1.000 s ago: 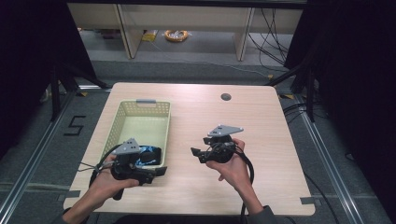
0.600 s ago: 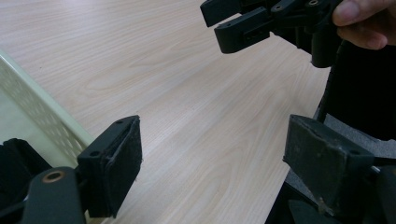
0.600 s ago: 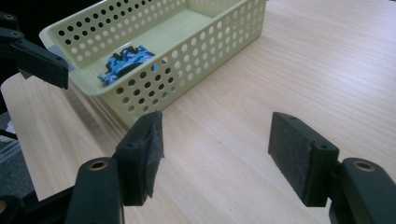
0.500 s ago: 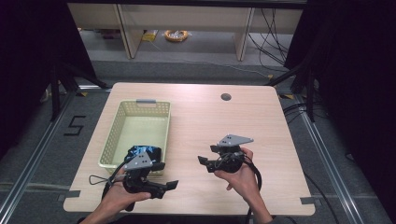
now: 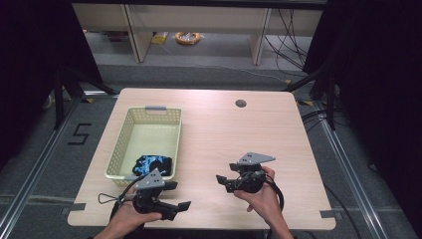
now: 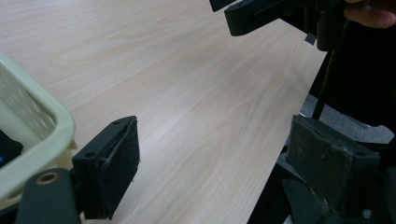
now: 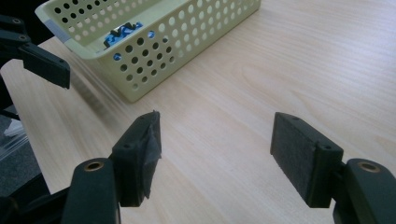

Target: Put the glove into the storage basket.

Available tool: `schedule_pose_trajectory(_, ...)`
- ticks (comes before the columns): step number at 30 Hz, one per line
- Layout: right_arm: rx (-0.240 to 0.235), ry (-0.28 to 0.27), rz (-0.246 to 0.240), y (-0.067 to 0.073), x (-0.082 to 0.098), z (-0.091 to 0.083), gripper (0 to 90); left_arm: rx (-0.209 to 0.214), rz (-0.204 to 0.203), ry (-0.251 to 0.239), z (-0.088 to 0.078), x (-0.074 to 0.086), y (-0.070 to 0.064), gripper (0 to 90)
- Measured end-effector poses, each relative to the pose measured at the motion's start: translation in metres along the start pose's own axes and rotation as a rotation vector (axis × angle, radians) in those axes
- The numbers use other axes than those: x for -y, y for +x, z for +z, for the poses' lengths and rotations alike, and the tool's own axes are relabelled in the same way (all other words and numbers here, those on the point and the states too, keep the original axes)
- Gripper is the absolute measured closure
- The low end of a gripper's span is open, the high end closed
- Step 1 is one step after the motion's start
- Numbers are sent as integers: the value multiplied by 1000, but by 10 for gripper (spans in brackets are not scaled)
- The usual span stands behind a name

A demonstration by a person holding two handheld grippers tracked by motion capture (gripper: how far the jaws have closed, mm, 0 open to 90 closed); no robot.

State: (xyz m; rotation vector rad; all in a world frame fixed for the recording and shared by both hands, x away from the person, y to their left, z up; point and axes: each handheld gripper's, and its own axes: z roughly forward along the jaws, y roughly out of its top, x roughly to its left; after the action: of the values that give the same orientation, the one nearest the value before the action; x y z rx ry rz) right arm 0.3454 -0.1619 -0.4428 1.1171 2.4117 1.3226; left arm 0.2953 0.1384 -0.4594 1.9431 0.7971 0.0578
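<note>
A pale yellow perforated basket (image 5: 130,134) stands on the left half of the table, and a dark blue-and-black bundle (image 5: 153,164) lies at its near end, also visible through the basket wall (image 7: 122,31). My left gripper (image 5: 179,195) hovers low over the table just in front of the basket's near right corner (image 6: 44,135). Its jaws have just been opening and stand open (image 6: 212,156) with nothing between them. My right gripper (image 5: 223,182) is to the right, pointing left towards the basket. Its jaws have also just been opening, and it is open and empty (image 7: 217,151).
The wooden table (image 5: 234,139) has a round cable hole (image 5: 241,103) at the back right. Its near edge lies close under both hands. Dark curtains and metal floor rails flank the table. The two grippers face each other a short way apart.
My left gripper has drawn back from over the basket's near end and sunk towards the table's front edge. The right gripper has moved nearer the front edge and slightly right.
</note>
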Motion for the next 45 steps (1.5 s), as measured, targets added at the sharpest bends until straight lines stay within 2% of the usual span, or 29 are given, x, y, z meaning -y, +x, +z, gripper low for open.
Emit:
schedule_pose_trajectory(2,12,-1,-5,1,3,-1,340,6,-3,8,1,4,-1,164)
schedule_pose_trajectory(4,-6,5,5,2,5,-1,339,-18,25,23,1,7,-1,166)
schedule_pose_trajectory(5,-1,19,16,4,6,-2,338,-10,12,14,2,9,-2,168)
schedule_pose_trajectory(6,12,17,-5,3,7,-2,336,-12,22,18,2,10,-2,168)
schedule_pose_trajectory(7,8,16,3,4,8,-2,335,-11,43,27,1,11,-2,169)
schedule_pose_trajectory(8,-9,7,-11,3,10,-1,334,-16,37,18,2,13,-2,169)
schedule_pose_trajectory(9,0,21,-5,5,11,-3,331,-15,48,39,0,13,-2,170)
schedule_pose_trajectory(10,-3,26,16,7,13,-3,330,-24,46,20,2,15,-3,170)
schedule_pose_trajectory(11,-18,15,-13,5,14,-1,327,-27,57,29,1,16,-4,171)
schedule_pose_trajectory(12,-1,22,-6,7,16,-2,324,-21,40,38,1,18,-5,171)
schedule_pose_trajectory(14,-27,31,11,9,19,-1,314,-17,50,33,2,20,-6,171)
schedule_pose_trajectory(15,-20,19,-13,8,21,-1,308,-33,64,57,1,21,-6,171)
schedule_pose_trajectory(18,-16,29,1,11,26,0,254,-33,65,50,4,28,-9,174)
schedule_pose_trajectory(19,-25,27,-6,10,28,1,236,-34,88,62,5,30,-8,174)
schedule_pose_trajectory(20,-1,35,10,13,30,1,228,-42,86,73,5,33,-9,174)
schedule_pose_trajectory(22,-15,34,-12,12,33,2,230,-47,101,88,7,37,-8,174)
schedule_pose_trajectory(25,-4,56,-2,13,38,2,229,-54,106,116,7,42,-5,175)
schedule_pose_trajectory(26,-19,68,26,15,39,2,229,-48,88,104,7,44,-6,175)
schedule_pose_trajectory(27,-30,62,1,12,41,3,228,-53,64,104,7,46,-7,175)
schedule_pose_trajectory(28,-26,59,1,12,42,3,227,-52,78,107,6,47,-5,175)
schedule_pose_trajectory(29,-7,62,-5,13,44,1,226,-59,52,104,5,49,-5,175)
schedule_pose_trajectory(30,-25,70,23,15,45,0,226,-65,82,131,3,49,-2,175)
schedule_pose_trajectory(32,-14,61,-10,13,48,-1,223,-65,49,109,3,52,-3,175)
schedule_pose_trajectory(33,-15,66,-8,14,50,-2,223,-63,72,113,2,53,-2,175)
schedule_pose_trajectory(35,-22,76,0,16,55,-2,227,-56,63,114,1,55,-2,174)
schedule_pose_trajectory(36,-7,81,-23,17,57,-3,228,-61,71,125,0,55,-2,173)
schedule_pose_trajectory(37,-8,84,-42,17,59,-3,228,-57,45,123,0,57,-4,172)
schedule_pose_trajectory(43,-13,114,-64,24,70,-5,220,-93,119,148,-2,62,-2,165)
schedule_pose_trajectory(45,-10,119,-77,27,73,-6,211,-92,104,137,-2,62,-3,164)
